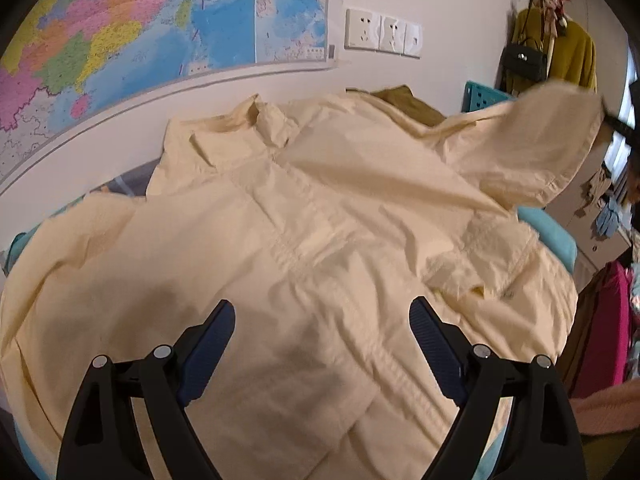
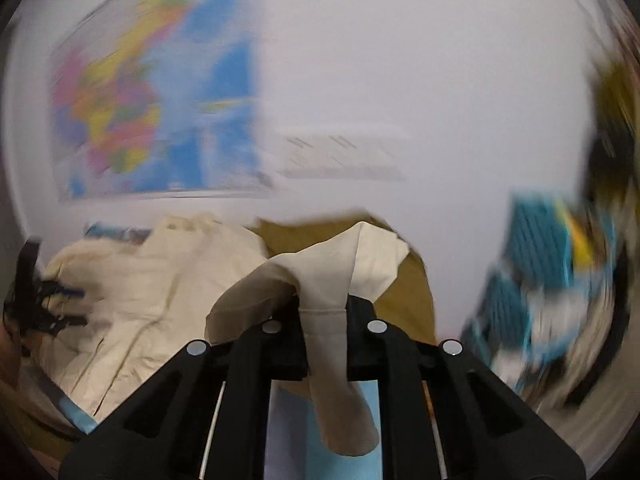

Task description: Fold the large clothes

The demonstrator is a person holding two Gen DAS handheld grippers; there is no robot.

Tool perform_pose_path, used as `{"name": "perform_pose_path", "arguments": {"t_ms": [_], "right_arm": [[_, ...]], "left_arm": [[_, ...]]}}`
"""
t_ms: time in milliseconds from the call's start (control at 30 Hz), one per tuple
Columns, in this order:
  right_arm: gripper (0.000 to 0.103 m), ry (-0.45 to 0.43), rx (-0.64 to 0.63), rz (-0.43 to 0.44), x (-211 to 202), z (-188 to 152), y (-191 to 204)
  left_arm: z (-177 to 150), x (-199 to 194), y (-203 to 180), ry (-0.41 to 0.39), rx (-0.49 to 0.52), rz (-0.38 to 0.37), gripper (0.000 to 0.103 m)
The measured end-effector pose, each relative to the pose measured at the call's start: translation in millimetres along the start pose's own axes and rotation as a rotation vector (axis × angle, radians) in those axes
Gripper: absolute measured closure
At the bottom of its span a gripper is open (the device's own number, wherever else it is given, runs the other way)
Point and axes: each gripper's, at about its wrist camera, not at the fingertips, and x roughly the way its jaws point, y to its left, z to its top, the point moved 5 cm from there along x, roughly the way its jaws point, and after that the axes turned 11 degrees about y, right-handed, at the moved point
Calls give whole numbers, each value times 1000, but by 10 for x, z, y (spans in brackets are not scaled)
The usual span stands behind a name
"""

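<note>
A large cream jacket (image 1: 304,232) lies spread over the blue surface (image 1: 548,228), its collar (image 1: 256,128) toward the wall. My left gripper (image 1: 322,312) hovers over the jacket's lower middle, jaws wide open with nothing between them. At the right, one sleeve (image 1: 540,148) is raised off the surface. In the blurred right wrist view, my right gripper (image 2: 324,304) is shut on that sleeve's cream fabric (image 2: 332,264), which bunches above the fingers and hangs down between them. The rest of the jacket (image 2: 152,288) lies to its left.
An olive garment (image 1: 404,100) lies behind the jacket by the wall. A map (image 1: 140,32) and wall sockets (image 1: 382,34) are on the wall. A teal crate (image 1: 484,96), a rack with a mustard coat (image 1: 568,56) and pink clothes (image 1: 608,320) crowd the right side.
</note>
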Motion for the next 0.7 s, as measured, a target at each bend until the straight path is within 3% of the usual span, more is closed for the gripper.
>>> {"name": "perform_pose_path", "arguments": {"t_ms": [133,233,300,367,400,500,567,600,667,700], "right_arm": [[90,5,-240,123,264,491,926],[88,65,-415,199,650,565,1659],[76,138,-505,224,942,505,2061],[53,212,-611,222,1204,394,2380],[50,250,-680,191,1338,307,2510],[50,307,-816,102,1468,160,2606],[40,323,-841,72,1458,107,2504],[38,315,-830,65,1426,116,2396],[24,313,-754,61,1377,174,2165],[23,327,-730,73,1362,153,2095]], "left_arm": [[123,-67,55,-42,-23,-16,17],[150,-109,168,-63,-62,-28,17],[118,-114,277,-65,-98,-33,17],[50,-90,400,-51,-129,-21,17],[18,-78,464,-41,-144,-15,17],[-67,-57,607,-17,-176,-2,17],[-129,-52,694,-7,-193,-15,17],[-142,-47,727,-4,-199,-24,17],[-144,-34,772,1,-208,-38,17],[-119,-28,783,2,-207,-42,17]]}}
